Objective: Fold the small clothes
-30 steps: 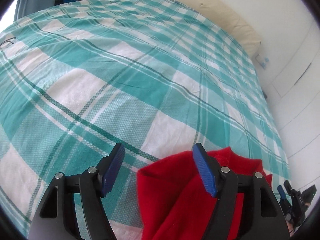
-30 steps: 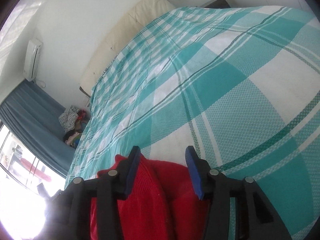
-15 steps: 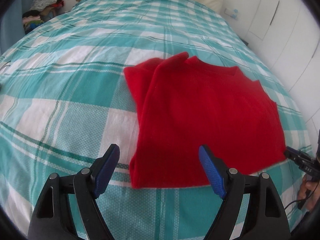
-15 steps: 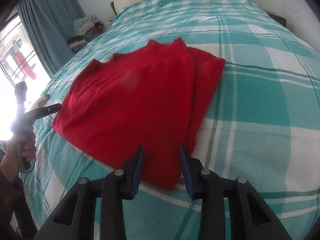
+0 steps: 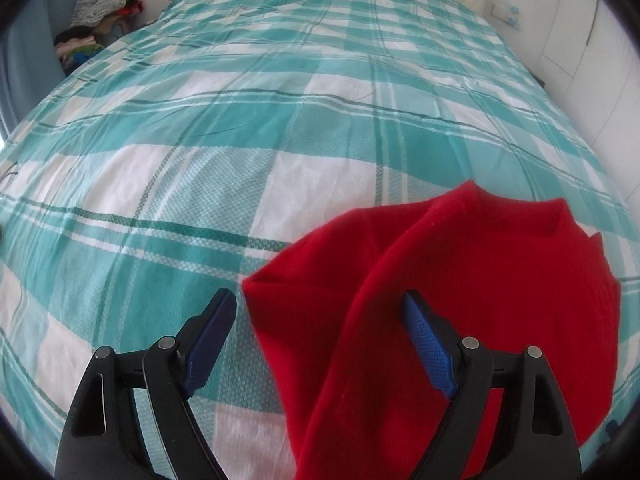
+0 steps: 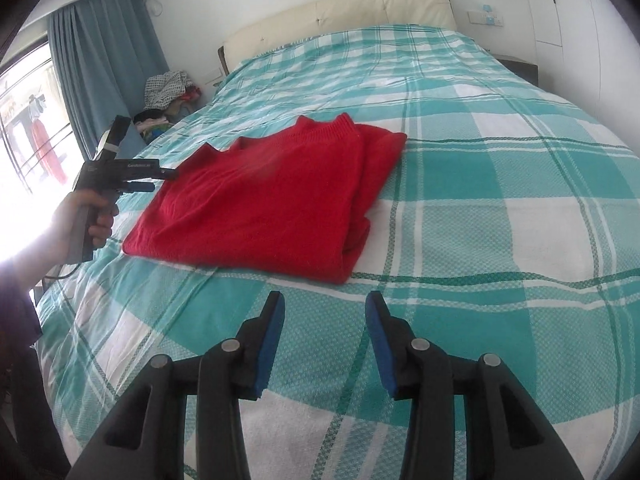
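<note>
We look along two hand-held grippers over a bed (image 6: 500,184) covered with a teal and white checked sheet.

From the right wrist view, a red sweater (image 6: 264,196) lies folded flat on the bed, roughly in the middle of the sheet, its ribbed collar pointing toward the cream headboard (image 6: 340,12). Its right side shows stacked folded layers. The right gripper (image 6: 325,334) sits back from the sweater's near edge, above bare sheet. Its blue-padded fingers (image 6: 378,344) are spread apart and hold nothing.

At the left of the same view, a hand (image 6: 86,220) grips the handle of the left gripper (image 6: 158,180), whose tips reach the sweater's left edge. From this side we cannot tell how far those tips are parted.

The left wrist view answers that. Here the left gripper (image 5: 320,344) has its fingers (image 5: 208,340) spread wide. The left finger is over the sheet, just beside the sweater's (image 5: 460,300) edge, while the right finger is over the red fabric. We cannot tell whether either finger touches the cloth; nothing is pinched between them.

Beyond the bed, a pile of clothes (image 6: 168,92) sits beside a blue curtain (image 6: 104,64) at a bright window.
</note>
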